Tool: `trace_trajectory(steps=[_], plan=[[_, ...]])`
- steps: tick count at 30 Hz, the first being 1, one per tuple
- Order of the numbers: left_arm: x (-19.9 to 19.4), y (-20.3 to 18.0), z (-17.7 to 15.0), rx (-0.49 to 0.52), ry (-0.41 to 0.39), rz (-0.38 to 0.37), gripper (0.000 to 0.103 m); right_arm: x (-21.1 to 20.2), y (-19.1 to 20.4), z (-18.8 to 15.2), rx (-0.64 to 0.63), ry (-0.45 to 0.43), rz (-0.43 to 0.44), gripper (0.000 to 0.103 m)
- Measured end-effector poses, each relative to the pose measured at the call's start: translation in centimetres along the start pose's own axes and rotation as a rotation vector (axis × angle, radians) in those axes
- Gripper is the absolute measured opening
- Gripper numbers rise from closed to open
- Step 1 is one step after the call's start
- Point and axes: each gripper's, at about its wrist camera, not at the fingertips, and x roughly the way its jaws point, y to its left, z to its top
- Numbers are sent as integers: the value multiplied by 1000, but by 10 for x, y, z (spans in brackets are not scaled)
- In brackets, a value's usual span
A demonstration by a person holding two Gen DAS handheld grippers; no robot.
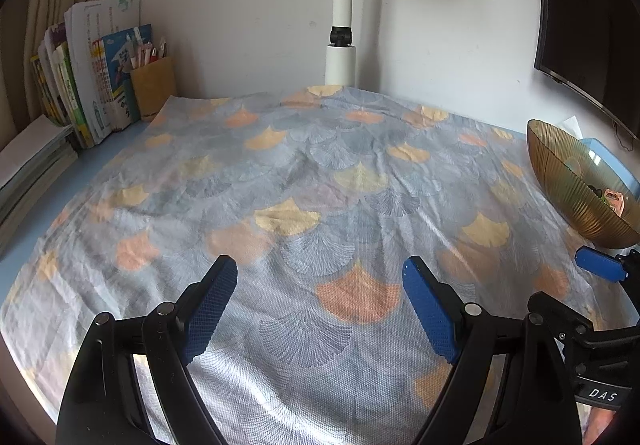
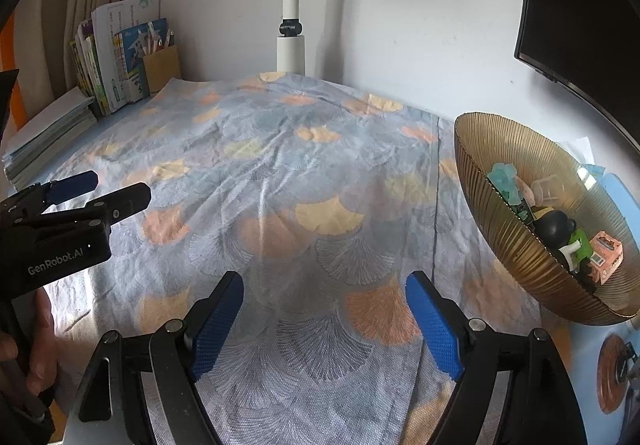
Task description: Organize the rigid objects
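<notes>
- The left gripper (image 1: 320, 309) has its blue-padded fingers (image 1: 212, 309) spread wide with nothing between them; it hovers over the near middle of the patterned cloth (image 1: 320, 185).
- The right gripper (image 2: 324, 321) is likewise spread wide and holds nothing, its blue pads (image 2: 434, 325) poised above the cloth toward its right side.
- In the right wrist view the left gripper shows at the left edge, held in the person's hand (image 2: 36, 345); in the left wrist view one blue pad of the right gripper shows at the right edge, just below the bowl.
- The cloth covers most of the table; no loose object lies on the part that shows.
- The ribbed amber bowl (image 2: 500, 237) sits at the right edge of the cloth, and the rigid objects are gathered inside it: a teal piece (image 2: 502, 177), a clear small box (image 2: 550, 187), a black-and-green toy figure (image 2: 564, 237) and a pink carton (image 2: 606, 253).
- At the far left corner stand books (image 1: 96, 65) and a tan pen holder (image 1: 154, 85); a white pole (image 1: 342, 5) rises at the far edge, and a dark monitor (image 1: 592, 17) hangs at the right.
- Judged from this, the sorting looks finished or nearly so, with both grippers idle.
- If anything remains, the next move calls for finding it outside the views; otherwise both grippers simply draw away without catching the cloth or nudging the bowl.
</notes>
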Motion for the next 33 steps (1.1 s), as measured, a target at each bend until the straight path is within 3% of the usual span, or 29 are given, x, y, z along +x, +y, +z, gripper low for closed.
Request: trace_trajectory(steps=[33], plan=[[4, 1, -1, 17, 20, 3, 85, 8, -3, 1, 16, 46, 4, 83]])
